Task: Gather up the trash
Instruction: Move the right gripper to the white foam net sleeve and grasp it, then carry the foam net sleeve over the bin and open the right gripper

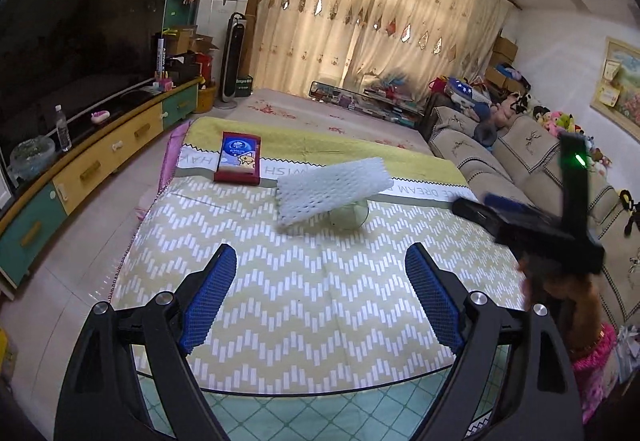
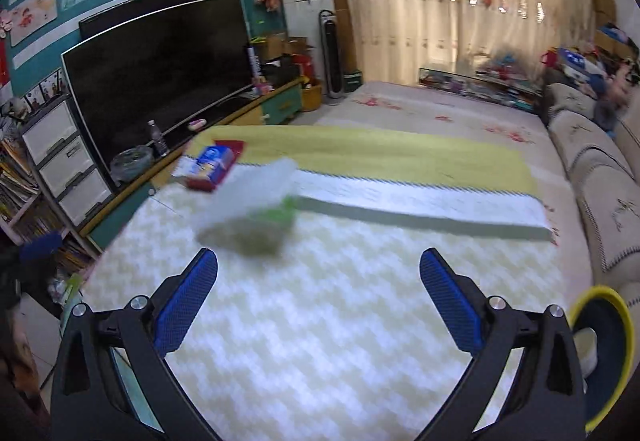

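Left gripper [image 1: 320,293] fingers spread wide, empty; right gripper [image 2: 318,297] likewise. White foam net [image 1: 334,187] on desk [image 1: 280,281] against greenish, possibly round fruit [image 1: 352,215]. Right view alone: yellow-rimmed bin [image 2: 600,353].

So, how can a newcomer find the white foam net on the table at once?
Start at the table's zigzag cloth. Near its middle, right of the red tissue pack, lies the white foam net, propped on a pale green round thing. Only it is white, tilted and mesh-patterned.
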Action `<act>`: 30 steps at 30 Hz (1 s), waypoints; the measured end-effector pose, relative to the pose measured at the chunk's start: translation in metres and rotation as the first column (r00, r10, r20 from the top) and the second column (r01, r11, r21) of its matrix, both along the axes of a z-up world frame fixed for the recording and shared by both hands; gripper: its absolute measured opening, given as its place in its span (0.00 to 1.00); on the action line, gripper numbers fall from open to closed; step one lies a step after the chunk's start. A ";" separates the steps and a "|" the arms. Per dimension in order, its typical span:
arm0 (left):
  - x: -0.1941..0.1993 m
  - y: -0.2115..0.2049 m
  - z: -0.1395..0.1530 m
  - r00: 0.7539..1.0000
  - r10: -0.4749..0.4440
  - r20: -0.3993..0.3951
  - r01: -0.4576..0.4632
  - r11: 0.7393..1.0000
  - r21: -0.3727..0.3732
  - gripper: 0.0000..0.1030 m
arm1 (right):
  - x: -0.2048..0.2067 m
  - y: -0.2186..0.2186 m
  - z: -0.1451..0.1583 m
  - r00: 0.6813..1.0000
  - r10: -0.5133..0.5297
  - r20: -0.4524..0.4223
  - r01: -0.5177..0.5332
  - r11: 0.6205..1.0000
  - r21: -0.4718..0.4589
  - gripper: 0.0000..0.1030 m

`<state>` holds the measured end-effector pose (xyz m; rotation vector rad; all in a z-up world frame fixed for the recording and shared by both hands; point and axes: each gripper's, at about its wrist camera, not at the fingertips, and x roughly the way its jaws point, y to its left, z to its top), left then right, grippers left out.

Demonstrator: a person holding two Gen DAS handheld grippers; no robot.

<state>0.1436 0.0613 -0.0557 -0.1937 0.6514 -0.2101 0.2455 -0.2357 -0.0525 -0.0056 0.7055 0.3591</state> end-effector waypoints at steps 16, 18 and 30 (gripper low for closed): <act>0.002 0.005 -0.016 0.999 0.007 -0.034 -0.008 1.000 -0.015 0.83 | 0.089 0.063 -0.035 0.987 -0.028 -0.157 0.035 0.999 0.041 0.80; 0.002 0.005 -0.018 0.999 0.007 -0.037 -0.007 1.000 -0.017 0.83 | 0.090 0.067 -0.037 0.986 -0.025 -0.163 0.033 0.999 0.041 0.76; 0.008 0.001 -0.027 0.998 0.005 -0.058 -0.006 1.000 -0.014 0.83 | 0.080 0.067 -0.030 0.989 0.005 -0.147 0.008 0.996 0.088 0.20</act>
